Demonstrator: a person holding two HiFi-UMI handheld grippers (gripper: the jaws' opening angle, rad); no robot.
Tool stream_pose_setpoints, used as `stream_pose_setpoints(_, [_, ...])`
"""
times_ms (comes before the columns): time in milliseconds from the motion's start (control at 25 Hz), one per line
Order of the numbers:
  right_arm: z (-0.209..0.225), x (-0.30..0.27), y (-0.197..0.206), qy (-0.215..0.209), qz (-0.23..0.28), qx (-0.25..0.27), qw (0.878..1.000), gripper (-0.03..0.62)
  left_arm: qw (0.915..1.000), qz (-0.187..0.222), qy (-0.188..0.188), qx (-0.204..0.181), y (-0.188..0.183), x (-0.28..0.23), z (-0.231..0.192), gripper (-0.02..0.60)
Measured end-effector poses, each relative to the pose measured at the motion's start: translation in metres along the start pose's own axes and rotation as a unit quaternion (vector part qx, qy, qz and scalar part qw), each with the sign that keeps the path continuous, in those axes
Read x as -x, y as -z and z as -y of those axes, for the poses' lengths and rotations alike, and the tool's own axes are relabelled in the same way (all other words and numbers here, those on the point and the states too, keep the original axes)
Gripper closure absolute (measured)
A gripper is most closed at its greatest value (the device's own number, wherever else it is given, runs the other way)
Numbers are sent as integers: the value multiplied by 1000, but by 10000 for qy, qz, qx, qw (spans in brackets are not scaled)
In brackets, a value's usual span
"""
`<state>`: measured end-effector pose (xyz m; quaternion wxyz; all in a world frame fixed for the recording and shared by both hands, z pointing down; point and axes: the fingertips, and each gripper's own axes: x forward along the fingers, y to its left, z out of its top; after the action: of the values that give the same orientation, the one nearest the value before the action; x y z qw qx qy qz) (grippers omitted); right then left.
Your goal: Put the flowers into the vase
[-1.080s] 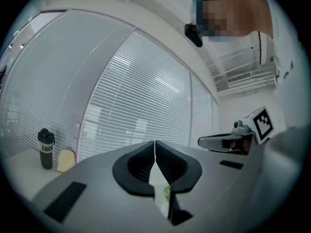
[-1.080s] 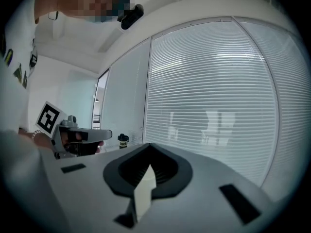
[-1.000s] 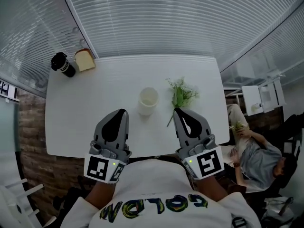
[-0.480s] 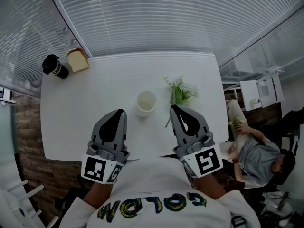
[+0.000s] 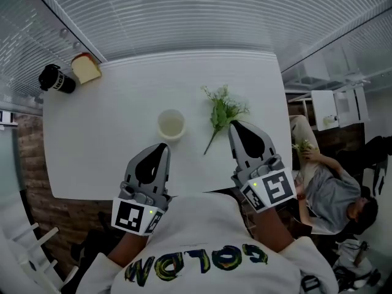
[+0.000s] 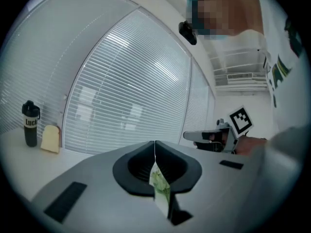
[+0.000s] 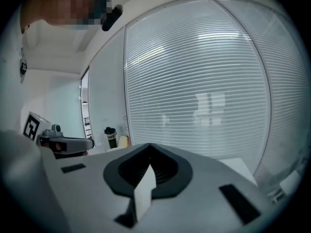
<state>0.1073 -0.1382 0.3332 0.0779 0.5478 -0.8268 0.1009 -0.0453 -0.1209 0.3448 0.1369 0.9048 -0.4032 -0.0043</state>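
On the white table (image 5: 110,164) a cream vase (image 5: 171,124) stands upright, mouth open to the top. The flowers (image 5: 222,110), a green sprig with small pale blooms, lie flat to its right, stem end toward me. My left gripper (image 5: 162,146) is shut and holds nothing, its tip just short of the vase. My right gripper (image 5: 233,124) is also shut and holds nothing, its tip just right of the sprig's stem. In the left gripper view the jaws (image 6: 155,142) meet along one line; in the right gripper view the jaws (image 7: 149,144) do the same. Neither gripper view shows vase or flowers.
A black bottle (image 5: 54,78) and a slice of bread (image 5: 85,68) sit at the table's far left corner, against slatted blinds (image 5: 202,17). A seated person (image 5: 334,192) is off the table's right edge. A brick wall (image 5: 30,164) runs along the left side.
Both grippers have sunk and drawn back toward the near edge. The right gripper's tip has moved from the stem's end to the right side of the sprig. The flowers and vase have not moved on the table.
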Motion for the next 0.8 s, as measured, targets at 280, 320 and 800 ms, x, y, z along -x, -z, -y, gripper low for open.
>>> stream_pose_setpoints(280, [38,2,57,101,-491,-670,9965,580,9983,-441,387,-9,52,-25,35,566])
stream_pose_setpoints(320, [42,1,67,105,-570,-801,9951,579,9977,-509,445,-13,61,-29,38,566])
stream_pose_setpoints(800, [76,-6,161,388,-1319,-2093,9681,510,9864,-1382,847,-283,149,-85,59,565])
